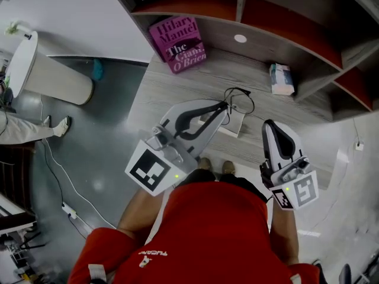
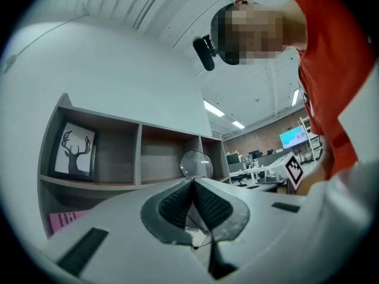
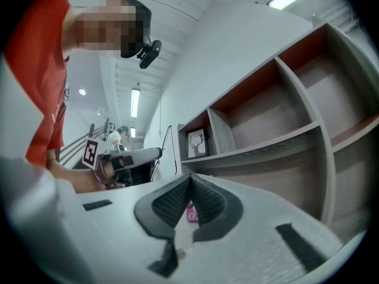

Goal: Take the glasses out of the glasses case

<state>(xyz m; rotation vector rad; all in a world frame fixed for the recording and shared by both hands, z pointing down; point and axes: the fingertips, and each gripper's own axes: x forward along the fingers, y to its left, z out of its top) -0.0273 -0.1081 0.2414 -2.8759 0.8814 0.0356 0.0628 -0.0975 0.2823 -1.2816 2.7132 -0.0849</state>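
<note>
In the head view my left gripper [image 1: 225,105] is shut on the thin black-framed glasses [image 1: 240,99], which hang off its tip above the wooden shelf top. The white glasses case [image 1: 234,125] lies flat just under and beside that gripper. In the left gripper view the jaws [image 2: 192,179] are closed, and a round lens [image 2: 195,163] sticks up past the tips. My right gripper [image 1: 267,123] hangs to the right of the case, shut with nothing in it. In the right gripper view [image 3: 189,176] only the pink book shows through the slit between its pads.
A pink Hilary Mantel book [image 1: 177,43] leans at the back of the shelf top [image 1: 177,93]. A small pale box [image 1: 282,78] stands to the right. Open shelf compartments [image 1: 278,28] rise behind. A deer picture [image 2: 74,149] sits in one. A white cylinder [image 1: 44,76] and cables are on the floor at left.
</note>
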